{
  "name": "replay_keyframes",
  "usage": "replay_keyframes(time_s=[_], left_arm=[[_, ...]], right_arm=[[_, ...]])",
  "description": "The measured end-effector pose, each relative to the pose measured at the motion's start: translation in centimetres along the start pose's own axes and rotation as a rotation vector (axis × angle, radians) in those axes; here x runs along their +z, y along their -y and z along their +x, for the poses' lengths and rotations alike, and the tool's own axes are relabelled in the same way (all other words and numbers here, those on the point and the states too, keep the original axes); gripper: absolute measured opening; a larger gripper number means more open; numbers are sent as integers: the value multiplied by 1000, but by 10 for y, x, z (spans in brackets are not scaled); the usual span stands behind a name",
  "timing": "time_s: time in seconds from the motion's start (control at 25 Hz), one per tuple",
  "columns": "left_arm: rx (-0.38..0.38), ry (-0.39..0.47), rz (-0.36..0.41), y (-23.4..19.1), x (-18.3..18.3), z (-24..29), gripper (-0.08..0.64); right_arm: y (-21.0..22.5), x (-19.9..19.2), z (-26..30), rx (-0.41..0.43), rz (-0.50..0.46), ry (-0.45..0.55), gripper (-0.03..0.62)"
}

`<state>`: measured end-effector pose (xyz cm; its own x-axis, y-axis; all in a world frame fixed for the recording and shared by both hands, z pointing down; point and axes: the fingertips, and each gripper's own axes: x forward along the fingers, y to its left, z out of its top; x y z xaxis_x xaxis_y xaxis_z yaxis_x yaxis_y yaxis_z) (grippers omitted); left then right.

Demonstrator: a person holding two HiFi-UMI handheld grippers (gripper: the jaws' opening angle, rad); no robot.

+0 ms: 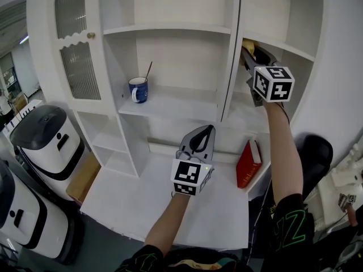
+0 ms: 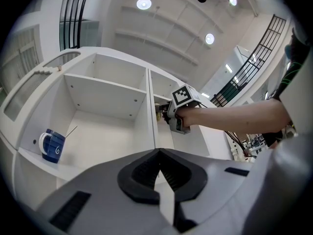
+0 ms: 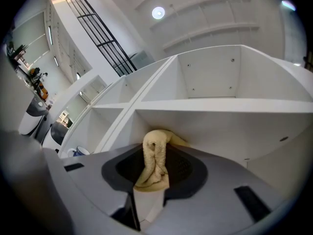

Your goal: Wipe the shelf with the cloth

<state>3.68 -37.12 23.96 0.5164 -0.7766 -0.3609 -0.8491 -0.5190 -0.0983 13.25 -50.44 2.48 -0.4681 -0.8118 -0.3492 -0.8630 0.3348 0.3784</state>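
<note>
The yellow cloth [image 1: 247, 43] is pinched in my right gripper [image 1: 252, 53], raised into the right compartment of the white shelf unit [image 1: 170, 103], at the level of its upper board [image 1: 289, 49]. In the right gripper view the cloth [image 3: 155, 161] hangs bunched between the shut jaws, with a white shelf board [image 3: 220, 104] just beyond it. My left gripper [image 1: 202, 136] hovers lower, in front of the middle divider, shut and empty. From the left gripper view its jaws [image 2: 159, 153] meet at the tips, and the right gripper [image 2: 166, 114] shows past them.
A blue mug [image 1: 138, 89] with a spoon stands on the middle shelf at left. A red book [image 1: 248, 163] leans at the desk's right side. A ribbed-glass cabinet door [image 1: 76, 50] stands open at left. Two white robots [image 1: 48, 140] stand on the floor at left.
</note>
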Motion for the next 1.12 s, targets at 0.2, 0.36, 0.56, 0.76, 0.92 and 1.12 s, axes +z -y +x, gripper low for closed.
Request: replay_keyframes(time_s=[0.2, 0.36, 0.56, 0.76, 0.92, 1.12], left_arm=[[-12, -3, -7, 4, 0, -2, 0], [-27, -3, -17, 10, -1, 0, 0], [-51, -9, -10, 20, -4, 9, 0], [-70, -15, -1, 28, -4, 18, 0], [-85, -6, 10, 34, -1, 24, 0], [-94, -12, 32, 39, 0, 25, 0]], right_arm=[[-8, 9, -15, 50, 24, 49, 120], [-16, 19, -31, 102, 14, 94, 120], [-26, 29, -50, 168, 1, 157, 120], [-19, 22, -65, 149, -25, 170, 121], [0, -2, -66, 81, -25, 99, 121], [20, -39, -55, 31, -20, -17, 121]])
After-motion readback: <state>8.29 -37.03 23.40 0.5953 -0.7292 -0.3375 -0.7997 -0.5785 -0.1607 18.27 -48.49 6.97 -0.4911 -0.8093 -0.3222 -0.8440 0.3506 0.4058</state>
